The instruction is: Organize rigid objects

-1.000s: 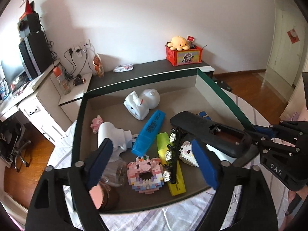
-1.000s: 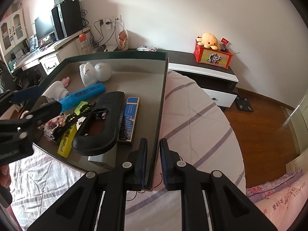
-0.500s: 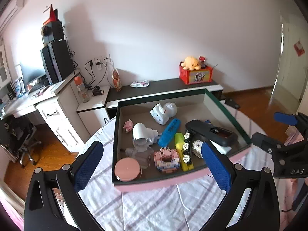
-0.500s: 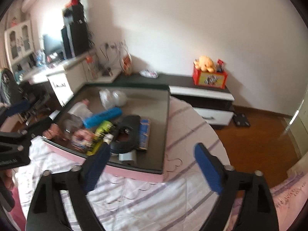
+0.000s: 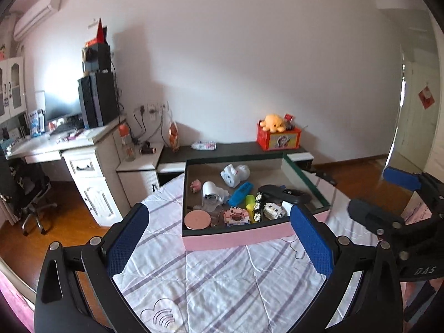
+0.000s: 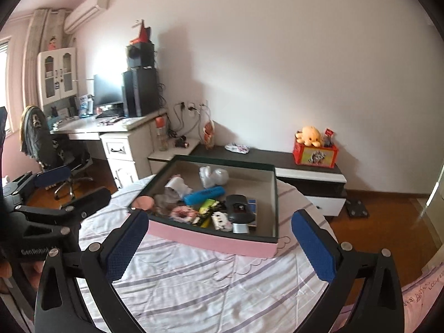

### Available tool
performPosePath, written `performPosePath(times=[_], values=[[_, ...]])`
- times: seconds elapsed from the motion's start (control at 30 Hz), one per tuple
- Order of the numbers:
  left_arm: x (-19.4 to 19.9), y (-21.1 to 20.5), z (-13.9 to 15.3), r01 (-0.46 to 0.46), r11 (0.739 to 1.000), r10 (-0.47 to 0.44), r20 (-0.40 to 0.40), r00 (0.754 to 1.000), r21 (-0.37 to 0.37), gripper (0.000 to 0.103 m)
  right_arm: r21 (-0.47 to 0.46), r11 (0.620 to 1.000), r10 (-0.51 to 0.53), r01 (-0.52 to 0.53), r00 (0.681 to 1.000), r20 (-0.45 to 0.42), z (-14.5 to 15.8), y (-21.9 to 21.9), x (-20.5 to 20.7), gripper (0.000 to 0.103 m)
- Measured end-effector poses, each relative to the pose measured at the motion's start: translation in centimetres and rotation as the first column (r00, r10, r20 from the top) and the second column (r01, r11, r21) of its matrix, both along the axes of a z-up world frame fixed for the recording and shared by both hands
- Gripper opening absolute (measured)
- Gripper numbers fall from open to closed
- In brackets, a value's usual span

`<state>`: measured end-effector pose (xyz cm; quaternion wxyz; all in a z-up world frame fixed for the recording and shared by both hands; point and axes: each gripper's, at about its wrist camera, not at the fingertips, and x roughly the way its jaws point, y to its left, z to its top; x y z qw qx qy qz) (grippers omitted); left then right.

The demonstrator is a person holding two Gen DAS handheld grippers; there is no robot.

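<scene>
Both the left gripper point(image 5: 219, 245) and right gripper point(image 6: 217, 245) gape empty above the bedsheet. The pink-fronted box point(image 5: 236, 239) sits mid-frame, holding the black case point(image 5: 283, 194): stiff, probably light; grasp it across its narrow sides.

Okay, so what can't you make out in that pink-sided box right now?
- Flat blue packet: right wrist view, mostly under the black remote-shaped case.
- Clear jar: left wrist view, too small to tell contents.
- Box's near-right corner: left wrist view, behind the left hand-held gripper's finger.
</scene>
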<state>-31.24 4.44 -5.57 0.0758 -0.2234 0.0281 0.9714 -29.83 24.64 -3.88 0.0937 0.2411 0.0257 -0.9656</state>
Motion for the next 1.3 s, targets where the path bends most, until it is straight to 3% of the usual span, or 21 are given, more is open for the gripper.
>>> performPosePath(times=[0.43,0.77,1.07,1.3], values=[[10.1,-2.0,3.7,-0.034,0.999,0.039,-0.195,0.98,0.031,0.103,0.03,0.999,0.014,-0.01,0.99,-0.139,3.9,-3.0,9.6,0.103],[18.3,-3.1,6.0,-0.036,0.999,0.037,-0.328,0.944,0.008,0.103,0.027,0.999,0.049,-0.045,0.975,-0.216,6.5,-4.0,17.2,0.103],[23.8,-3.4,7.0,-0.045,0.999,0.038,-0.381,0.924,-0.01,0.103,0.013,0.999,0.054,-0.052,0.951,-0.303,8.4,-4.5,23.4,0.103],[28.5,-3.5,8.2,-0.071,0.997,0.065,-0.447,0.892,0.004,0.103,0.008,0.997,0.074,-0.077,0.929,-0.363,9.3,-5.1,28.2,0.103]])
